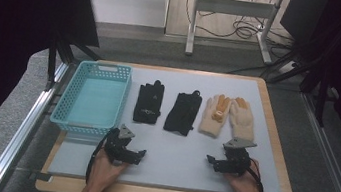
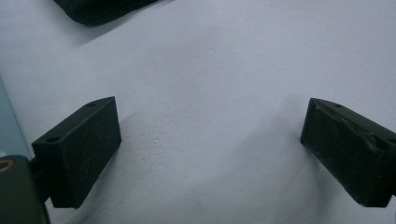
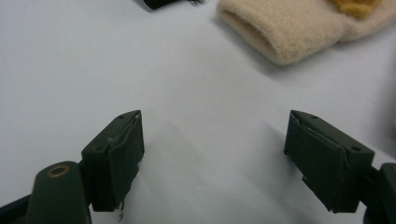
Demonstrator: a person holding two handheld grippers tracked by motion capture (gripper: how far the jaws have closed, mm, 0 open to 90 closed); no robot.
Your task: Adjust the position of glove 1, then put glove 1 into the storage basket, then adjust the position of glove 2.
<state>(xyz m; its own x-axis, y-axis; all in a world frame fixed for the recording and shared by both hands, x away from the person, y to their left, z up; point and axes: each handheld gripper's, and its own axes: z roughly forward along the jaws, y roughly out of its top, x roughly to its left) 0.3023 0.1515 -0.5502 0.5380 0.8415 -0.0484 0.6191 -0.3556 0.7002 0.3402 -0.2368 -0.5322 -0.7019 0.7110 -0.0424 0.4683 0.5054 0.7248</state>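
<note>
Two black gloves (image 1: 149, 102) (image 1: 183, 113) lie side by side in the middle of the white mat (image 1: 175, 157). To their right lie two cream gloves with orange fingertips (image 1: 214, 115) (image 1: 242, 119). My left gripper (image 1: 139, 155) rests low on the mat in front of the basket, jaws wide apart with bare mat between them (image 2: 210, 140). My right gripper (image 1: 211, 160) rests on the mat below the cream gloves, also open and holding nothing (image 3: 212, 140). A cream glove's cuff (image 3: 280, 35) lies just ahead of it.
A turquoise plastic basket (image 1: 92, 96) stands at the mat's left side with nothing visible inside. The mat sits on a wooden tabletop (image 1: 274, 136) with metal rails on both sides. A desk frame and cables stand on the floor beyond.
</note>
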